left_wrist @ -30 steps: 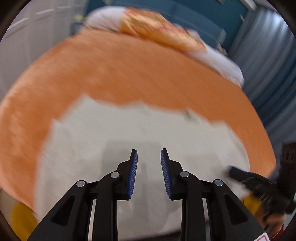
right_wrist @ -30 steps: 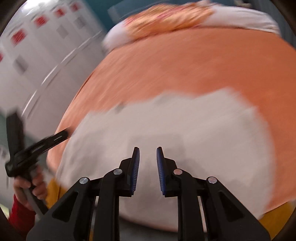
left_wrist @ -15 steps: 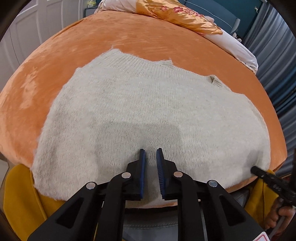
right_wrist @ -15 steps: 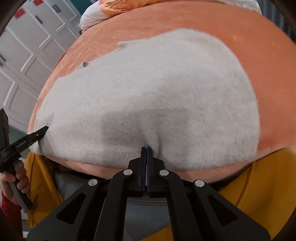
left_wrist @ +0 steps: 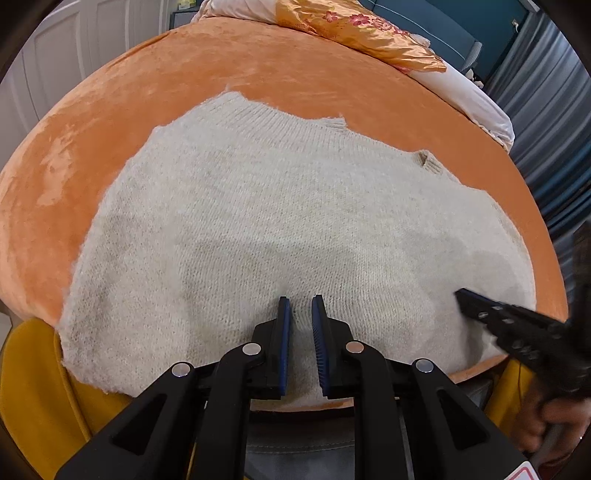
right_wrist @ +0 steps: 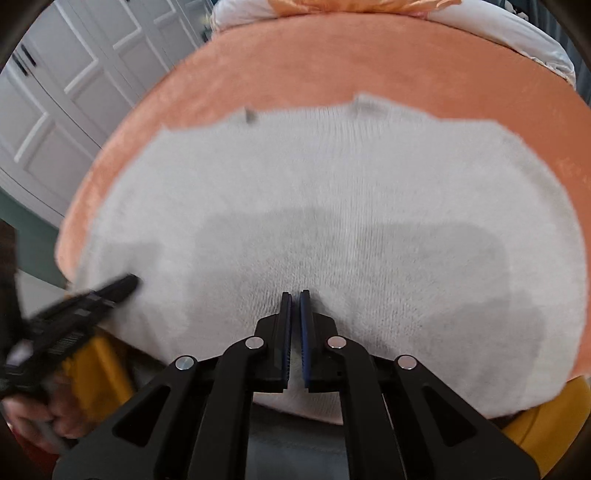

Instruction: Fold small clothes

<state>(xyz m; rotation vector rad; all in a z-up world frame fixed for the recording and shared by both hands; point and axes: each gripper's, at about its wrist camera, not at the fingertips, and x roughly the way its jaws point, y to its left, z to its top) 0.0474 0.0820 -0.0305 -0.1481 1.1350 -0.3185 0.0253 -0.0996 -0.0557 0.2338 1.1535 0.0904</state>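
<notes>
A cream knitted sweater (left_wrist: 277,221) lies spread flat on an orange velvet bed cover (left_wrist: 258,77), its ribbed edge on the far side. It also shows, blurred, in the right wrist view (right_wrist: 332,192). My left gripper (left_wrist: 299,306) is over the sweater's near edge, jaws a narrow gap apart with knit fabric between the pads. My right gripper (right_wrist: 294,299) sits at the near edge further right, jaws almost closed on a small ridge of knit. Each gripper appears in the other's view, the right one (left_wrist: 480,306) and the left one (right_wrist: 110,291).
An orange satin pillow (left_wrist: 362,33) and white bedding (left_wrist: 472,96) lie at the far end of the bed. White cabinet doors (right_wrist: 74,92) stand left, blue-grey curtains (left_wrist: 554,110) right. Yellow fabric (left_wrist: 33,387) hangs below the bed's near edge.
Both grippers came down to the sweater's near edge and their jaws narrowed. The right jaws, fully closed half a second ago, now show a slight gap, and the right view has shifted forward.
</notes>
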